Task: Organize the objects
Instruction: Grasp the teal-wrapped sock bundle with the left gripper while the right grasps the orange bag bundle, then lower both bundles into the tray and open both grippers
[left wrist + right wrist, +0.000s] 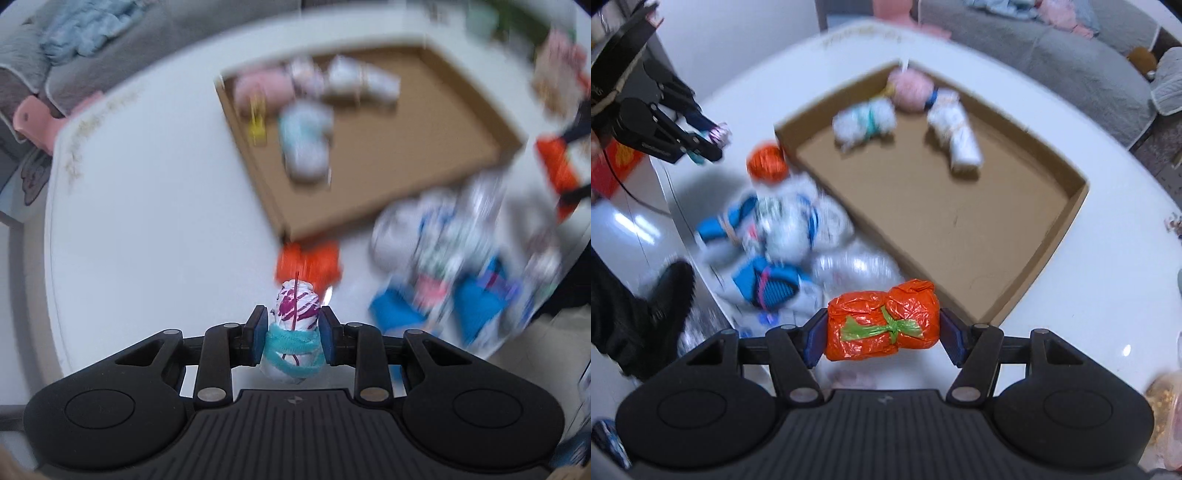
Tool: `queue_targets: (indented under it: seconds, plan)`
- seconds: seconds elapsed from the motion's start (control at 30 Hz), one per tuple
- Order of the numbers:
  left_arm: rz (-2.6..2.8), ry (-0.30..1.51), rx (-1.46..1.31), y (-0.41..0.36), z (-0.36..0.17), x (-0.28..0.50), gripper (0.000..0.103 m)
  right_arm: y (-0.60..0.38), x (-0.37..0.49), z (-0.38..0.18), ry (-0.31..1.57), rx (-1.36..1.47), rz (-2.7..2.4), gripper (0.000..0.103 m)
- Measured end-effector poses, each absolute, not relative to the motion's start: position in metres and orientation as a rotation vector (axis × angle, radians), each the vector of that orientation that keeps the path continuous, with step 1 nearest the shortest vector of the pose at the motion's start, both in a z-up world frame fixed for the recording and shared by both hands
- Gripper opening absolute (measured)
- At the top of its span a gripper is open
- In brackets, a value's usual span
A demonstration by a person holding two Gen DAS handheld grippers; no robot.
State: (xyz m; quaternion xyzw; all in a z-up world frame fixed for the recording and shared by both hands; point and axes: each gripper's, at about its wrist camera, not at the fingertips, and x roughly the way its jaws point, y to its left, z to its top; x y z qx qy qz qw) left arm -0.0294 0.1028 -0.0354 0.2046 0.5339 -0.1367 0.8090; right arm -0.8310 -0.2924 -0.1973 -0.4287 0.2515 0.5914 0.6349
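Observation:
My left gripper [293,334] is shut on a white and magenta bag bundle tied with teal band [293,328], held above the white table [147,192], near the corner of a shallow cardboard tray [424,147]. My right gripper [882,334] is shut on an orange bag bundle with a green tie [882,319], held just short of the tray's [942,206] near edge. The tray holds a pink bundle [910,88] and two white bundles [866,120] [956,131]. The left gripper [709,146] shows at the left of the right wrist view.
A heap of white and blue bag bundles [783,236] lies on the table beside the tray, with another orange bundle [767,163] at the tray's corner. A grey sofa [1052,51] stands beyond the table. A person's dark shoe [665,295] is on the floor.

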Motion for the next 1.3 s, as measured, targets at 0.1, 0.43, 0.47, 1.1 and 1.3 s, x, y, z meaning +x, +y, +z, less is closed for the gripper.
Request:
queue_targets:
  seconds: [0.1, 0.43, 0.47, 1.1, 1.3]
  plan:
    - [-0.294, 1.055, 0.373, 0.086, -0.028, -0.016, 0.036, -0.276, -0.824, -0.184, 0.518, -0.895, 1.366, 0.058]
    - [-0.264, 0.98, 0.298, 0.041, -0.049, 0.048, 0.036, -0.206, -0.794, -0.182, 0.435, -0.749, 1.371, 0.058]
    - [-0.268, 0.985, 0.288, 0.037, -0.054, 0.052, 0.036, -0.203, -0.792, -0.18, 0.424, -0.752, 1.373, 0.058]
    - [-0.205, 0.989, 0.378, 0.033, -0.103, 0.108, 0.037, -0.134, -0.794, -0.227, 0.381, -0.902, 1.43, 0.058]
    - [-0.221, 0.983, 0.404, 0.036, -0.107, 0.11, 0.04, -0.125, -0.796, -0.238, 0.334, -0.926, 1.429, 0.058]
